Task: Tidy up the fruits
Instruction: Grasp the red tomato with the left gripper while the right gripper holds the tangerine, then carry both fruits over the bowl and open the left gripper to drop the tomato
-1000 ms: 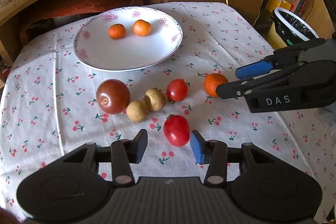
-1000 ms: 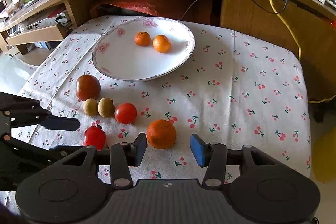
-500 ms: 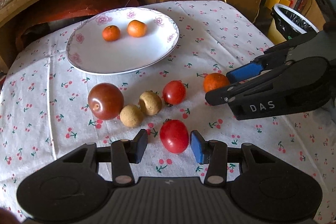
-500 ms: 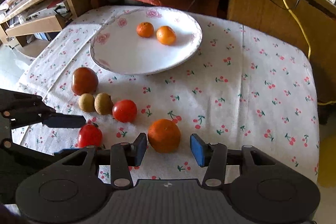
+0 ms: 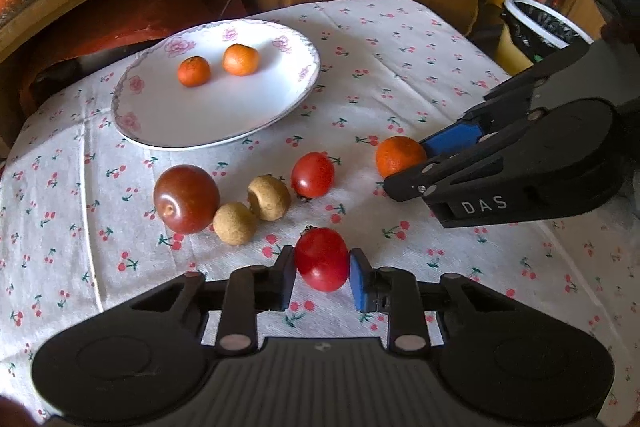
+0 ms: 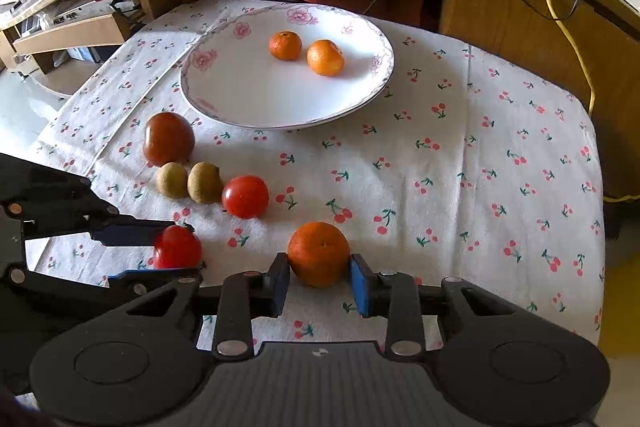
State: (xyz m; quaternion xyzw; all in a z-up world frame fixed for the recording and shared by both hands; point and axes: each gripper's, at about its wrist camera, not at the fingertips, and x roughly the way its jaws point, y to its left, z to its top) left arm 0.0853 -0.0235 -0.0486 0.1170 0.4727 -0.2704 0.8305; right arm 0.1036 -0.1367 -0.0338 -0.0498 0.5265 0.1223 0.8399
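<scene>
The left gripper (image 5: pixel 322 267) is clamped on a tomato (image 5: pixel 322 259) on the cloth (image 5: pixel 400 67); the right gripper (image 6: pixel 319 273) pinches an orange (image 6: pixel 319 253) the same way. Ahead of both sits the plate (image 6: pixel 248 107) with two small oranges (image 6: pixel 306 51)

White plate (image 5: pixel 208 123), pink flowers; cherry-print tablecloth (image 5: pixel 400 75); blue fingers (image 5: pixel 359 285).

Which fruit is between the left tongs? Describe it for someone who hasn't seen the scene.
Start at the white floral plate and come toward the camera, past the row of loose fruit on the cherry-print cloth. It's the red tomato nearest the camera, the only one flanked by blue pads.
</scene>
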